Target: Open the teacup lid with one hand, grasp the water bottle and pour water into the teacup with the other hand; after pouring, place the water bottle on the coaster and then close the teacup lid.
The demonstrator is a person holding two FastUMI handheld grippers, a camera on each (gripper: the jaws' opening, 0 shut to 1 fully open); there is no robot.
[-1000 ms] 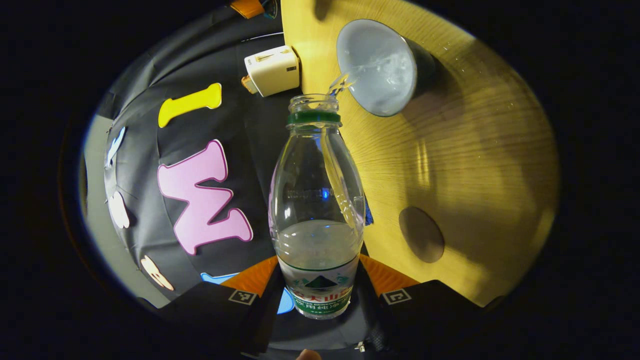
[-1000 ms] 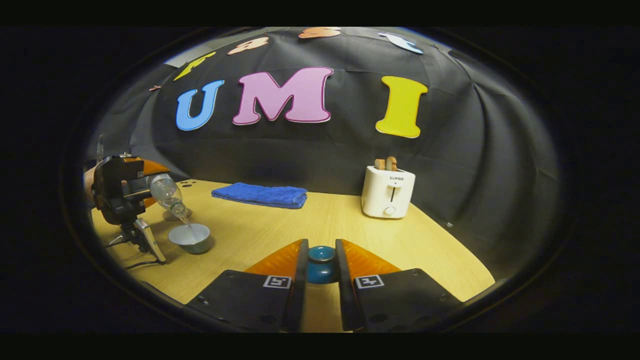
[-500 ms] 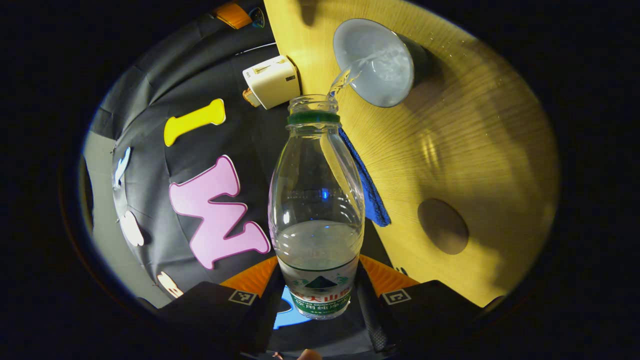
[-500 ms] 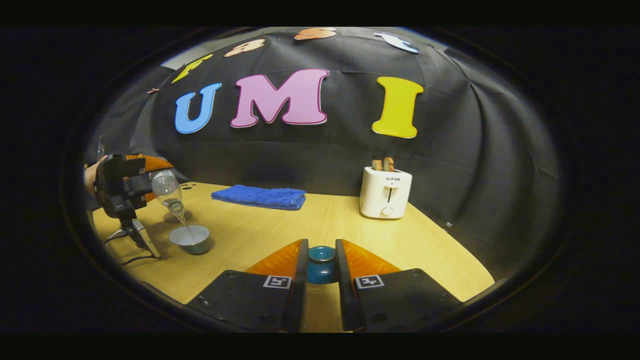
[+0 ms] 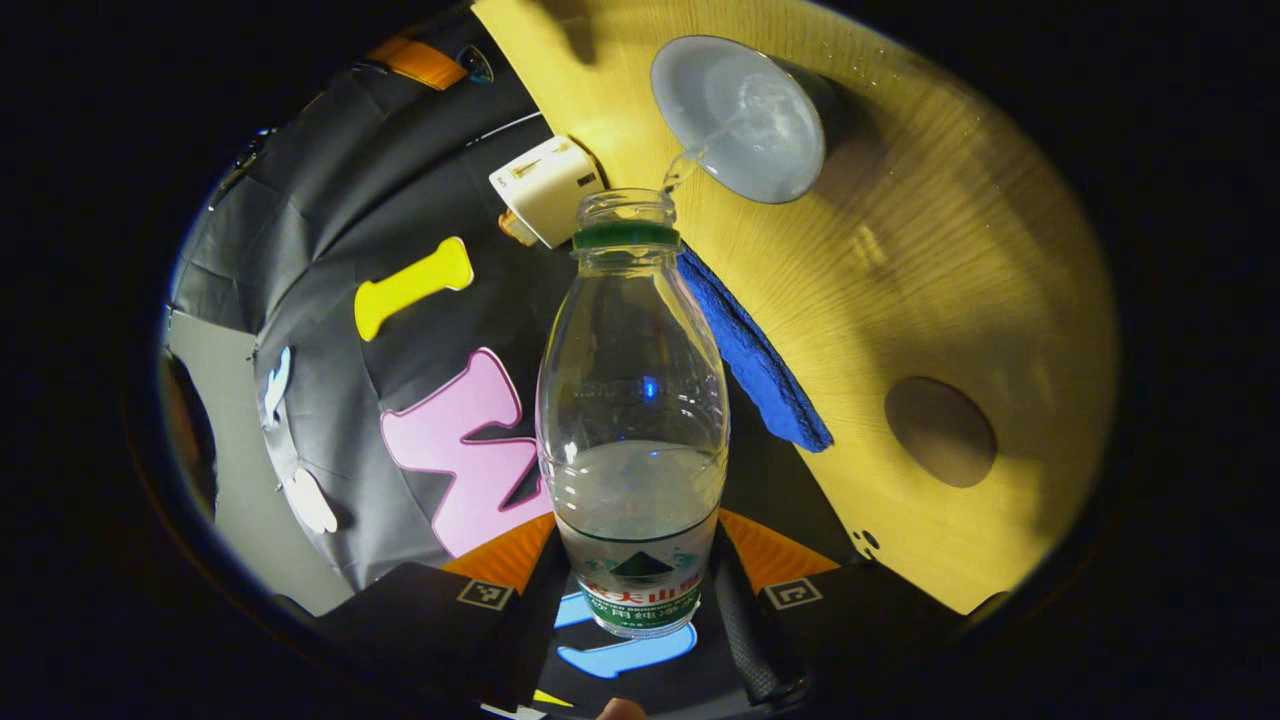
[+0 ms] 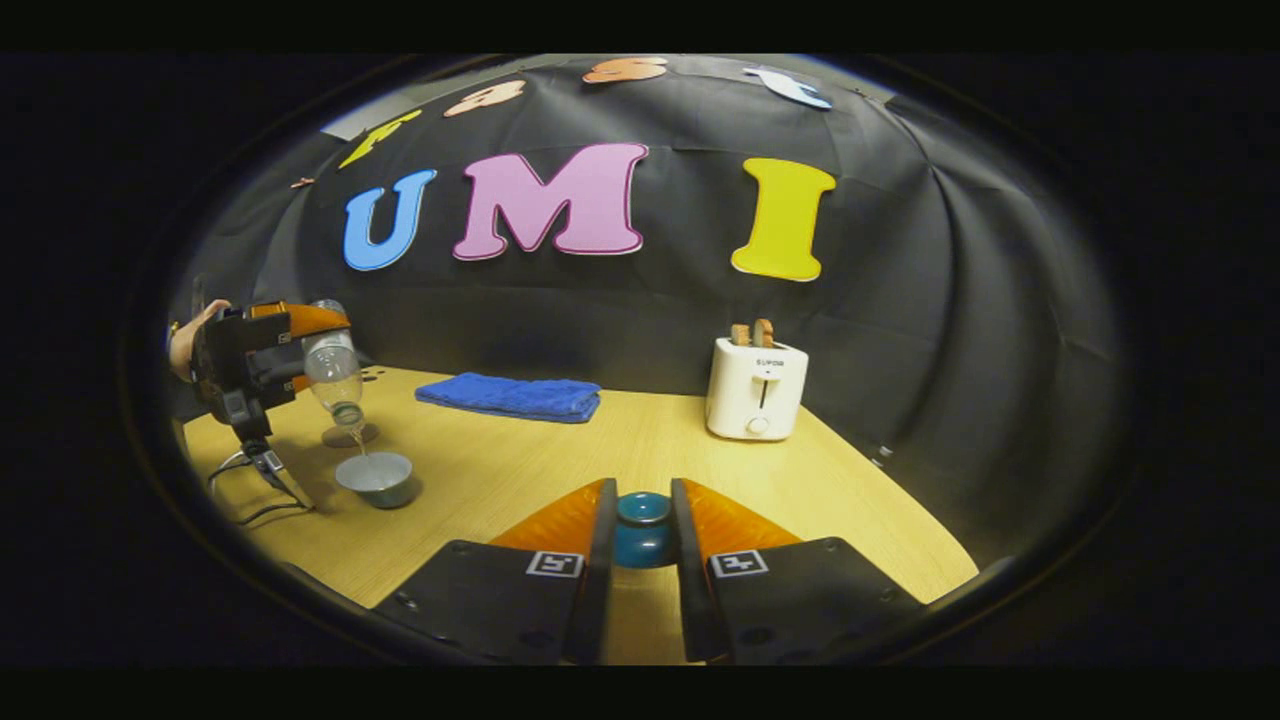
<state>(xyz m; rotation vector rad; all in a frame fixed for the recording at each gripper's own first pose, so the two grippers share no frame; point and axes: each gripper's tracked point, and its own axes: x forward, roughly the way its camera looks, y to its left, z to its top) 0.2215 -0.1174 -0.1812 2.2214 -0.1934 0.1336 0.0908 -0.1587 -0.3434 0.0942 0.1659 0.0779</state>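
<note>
At far left, the left gripper [image 6: 300, 345] pinches one water bottle [image 5: 632, 400], tipped mouth-down over one teacup [image 6: 377, 478] (a thin stream falls in), one coaster [image 6: 349, 435] just behind. Rightward lie one blue towel [image 6: 510, 396] and one toaster [image 6: 755, 388]. Nearest, the right gripper [image 6: 641, 535] clamps the teacup lid [image 6: 642, 530].

My left gripper [image 5: 640, 600] is tipped steeply forward and down, its 2 fingers clamped on the lower body of the water bottle [image 5: 632, 420], 1 on each side. In the right gripper view that same gripper sits far off to the left, raised above the table, with my hand [image 6: 186, 340] wrapped behind it. My right gripper [image 6: 640, 560] is held low and level, pointing straight ahead, its 2 fingers nearly parallel and pressed against the 2 sides of the teacup lid [image 6: 642, 528].
</note>
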